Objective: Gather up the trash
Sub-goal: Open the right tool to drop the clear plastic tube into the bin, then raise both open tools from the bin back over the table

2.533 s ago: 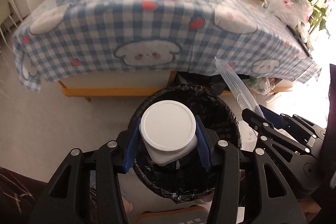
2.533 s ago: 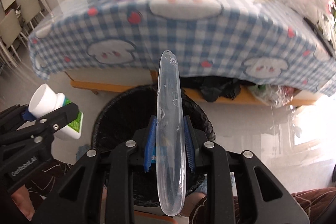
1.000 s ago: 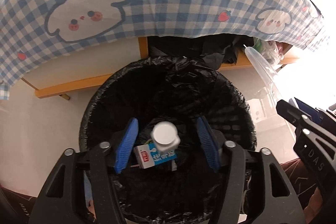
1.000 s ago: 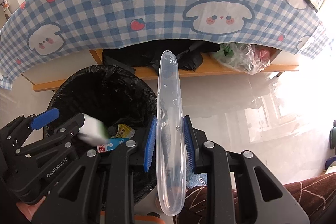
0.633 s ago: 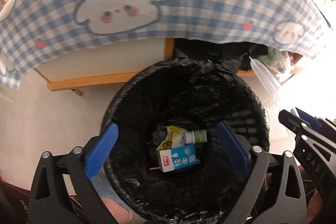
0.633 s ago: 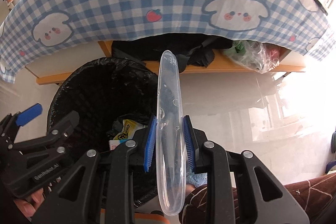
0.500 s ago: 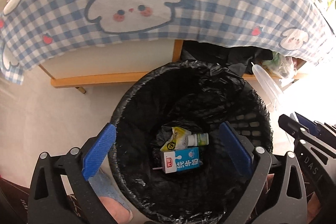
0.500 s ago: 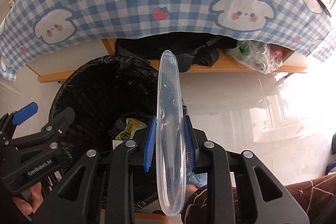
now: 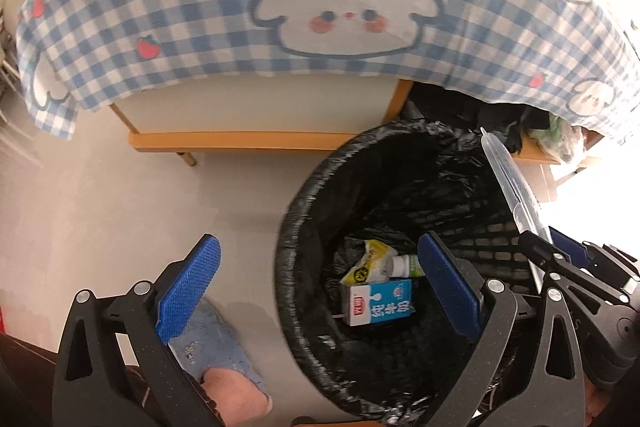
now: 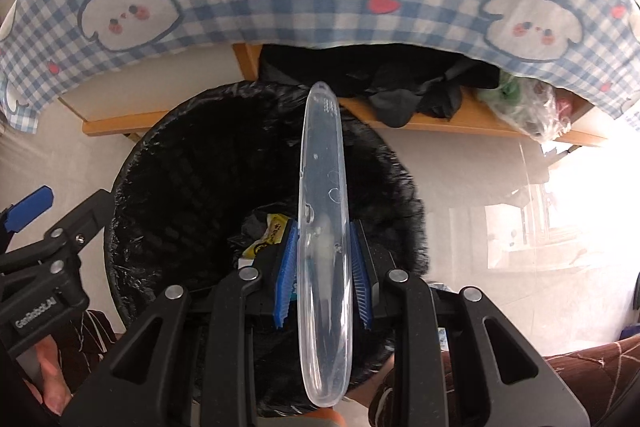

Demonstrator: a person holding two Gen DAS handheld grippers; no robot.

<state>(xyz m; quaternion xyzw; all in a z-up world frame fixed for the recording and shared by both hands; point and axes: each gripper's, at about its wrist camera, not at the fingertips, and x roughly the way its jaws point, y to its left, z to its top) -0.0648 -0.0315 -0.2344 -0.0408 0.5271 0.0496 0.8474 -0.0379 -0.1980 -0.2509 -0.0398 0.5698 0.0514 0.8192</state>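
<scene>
- The small white bottle (image 9: pixel 404 265) in the bin (image 9: pixel 304 211) is half hidden behind the left gripper's (image 9: pixel 320 287) right pad.
- Print on the milk carton (image 9: pixel 378 301) is too small to read.
- In the right wrist view the clear case (image 10: pixel 323 247) covers most of the bin's contents; only a yellow wrapper (image 10: pixel 269 233) peeks out.
- Whatever lies in the clear bag (image 10: pixel 528 107) under the table (image 10: pixel 460 119) is blurred, perhaps green packaging.

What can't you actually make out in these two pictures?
- Tabletop: both views show only the hanging checked tablecloth; the top edge cuts off the rest.
- Bin floor, right wrist view: the right gripper and its clear plastic case cover most of the trash.
- Small white bottle, left wrist view: half hidden behind the left gripper's finger; label too small to read.
</scene>
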